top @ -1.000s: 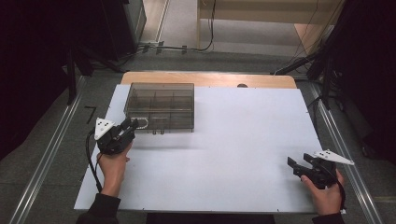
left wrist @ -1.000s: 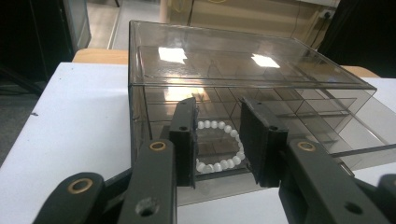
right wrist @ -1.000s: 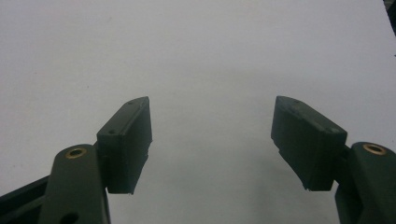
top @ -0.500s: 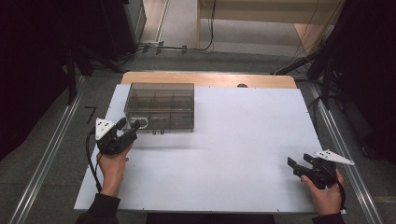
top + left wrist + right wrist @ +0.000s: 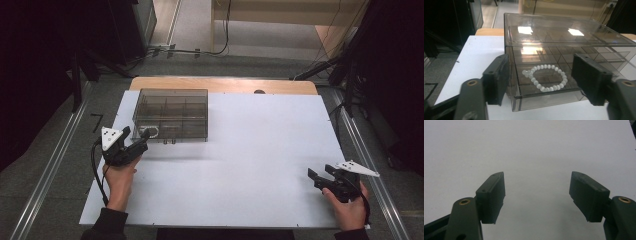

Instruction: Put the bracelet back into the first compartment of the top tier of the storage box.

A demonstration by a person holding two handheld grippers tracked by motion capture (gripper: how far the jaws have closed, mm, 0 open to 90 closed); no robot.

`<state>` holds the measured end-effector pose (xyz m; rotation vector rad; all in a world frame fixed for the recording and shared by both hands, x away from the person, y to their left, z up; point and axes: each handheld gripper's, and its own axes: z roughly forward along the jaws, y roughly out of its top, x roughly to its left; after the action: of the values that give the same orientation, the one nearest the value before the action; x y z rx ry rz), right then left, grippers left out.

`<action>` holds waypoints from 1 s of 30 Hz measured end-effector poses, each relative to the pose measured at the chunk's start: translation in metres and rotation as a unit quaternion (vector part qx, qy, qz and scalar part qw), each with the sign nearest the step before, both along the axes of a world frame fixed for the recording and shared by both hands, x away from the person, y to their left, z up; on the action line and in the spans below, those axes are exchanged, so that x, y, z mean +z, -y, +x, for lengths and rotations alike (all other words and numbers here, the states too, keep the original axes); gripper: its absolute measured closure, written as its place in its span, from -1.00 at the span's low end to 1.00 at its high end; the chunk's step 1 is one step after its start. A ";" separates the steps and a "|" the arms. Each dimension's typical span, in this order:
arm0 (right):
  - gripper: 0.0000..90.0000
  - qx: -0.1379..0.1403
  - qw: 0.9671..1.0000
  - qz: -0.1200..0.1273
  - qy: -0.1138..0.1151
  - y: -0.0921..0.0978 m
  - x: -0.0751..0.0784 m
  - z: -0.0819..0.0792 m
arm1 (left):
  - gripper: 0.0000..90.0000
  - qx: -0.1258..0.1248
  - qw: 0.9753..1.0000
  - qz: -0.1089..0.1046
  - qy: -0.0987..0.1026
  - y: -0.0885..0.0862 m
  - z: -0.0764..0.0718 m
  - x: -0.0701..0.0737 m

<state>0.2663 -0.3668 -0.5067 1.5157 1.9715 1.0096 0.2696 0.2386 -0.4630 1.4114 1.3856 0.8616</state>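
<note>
The left gripper (image 5: pixel 541 82), jaws apart, faces the near left corner of the clear box (image 5: pixel 564 47), where the bead bracelet (image 5: pixel 545 78) apparently lies inside just ahead, while the open-jawed right gripper (image 5: pixel 325 181) idles far right on the bench (image 5: pixel 260 165).

One clear compartment box (image 5: pixel 171 114) is counted on the bench (image 5: pixel 260 150) | one white bead bracelet (image 5: pixel 545 77) is seen inside its near-left compartment | two tools are counted: left tool (image 5: pixel 139 141), right tool (image 5: pixel 320 178) | two hands are counted, one on each tool: left hand (image 5: pixel 119 175), right hand (image 5: pixel 350 210)
</note>
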 end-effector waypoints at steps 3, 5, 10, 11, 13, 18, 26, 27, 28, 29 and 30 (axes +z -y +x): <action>-0.39 -0.001 1.000 0.000 0.001 0.000 0.000 0.000 | -0.43 0.003 1.000 0.002 -0.005 0.000 -0.001 0.000; -0.39 -0.001 1.000 0.001 0.001 0.000 0.000 0.000 | -0.46 0.005 1.000 0.001 -0.005 0.000 -0.003 0.001; -0.39 -0.001 1.000 0.001 0.000 0.000 0.000 0.000 | -0.60 0.012 1.000 -0.003 -0.005 -0.002 -0.007 0.002; -0.39 -0.001 1.000 0.000 0.000 0.000 0.000 0.000 | -0.62 0.012 1.000 -0.004 -0.005 -0.002 -0.007 0.002; -0.39 -0.001 1.000 0.001 0.001 0.000 0.000 0.000 | -0.66 0.014 1.000 -0.007 -0.006 -0.003 -0.009 0.002; -0.39 -0.001 1.000 0.001 0.000 0.000 0.000 0.000 | -0.73 0.012 1.000 -0.013 -0.005 -0.004 -0.012 0.003; -0.39 -0.001 1.000 0.002 0.000 0.000 0.000 0.000 | -0.77 0.007 1.000 -0.011 -0.007 -0.003 -0.018 0.003; -0.39 -0.001 1.000 0.001 0.000 0.000 0.000 0.000 | -0.77 0.007 1.000 -0.012 -0.005 -0.003 -0.018 0.004; -0.39 -0.001 1.000 0.001 0.000 0.000 0.000 0.000 | -0.77 0.006 1.000 -0.012 -0.005 -0.003 -0.019 0.004; -0.39 0.000 1.000 0.000 0.000 0.000 0.000 0.000 | -0.77 0.005 1.000 -0.011 -0.005 -0.003 -0.020 0.004; -0.39 0.000 1.000 0.000 0.001 0.000 0.000 0.000 | -0.77 0.005 1.000 -0.010 -0.006 -0.002 -0.021 0.004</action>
<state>0.2662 -0.3668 -0.5066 1.5141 1.9713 1.0106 0.2490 0.2411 -0.4588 1.3964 1.4079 0.8458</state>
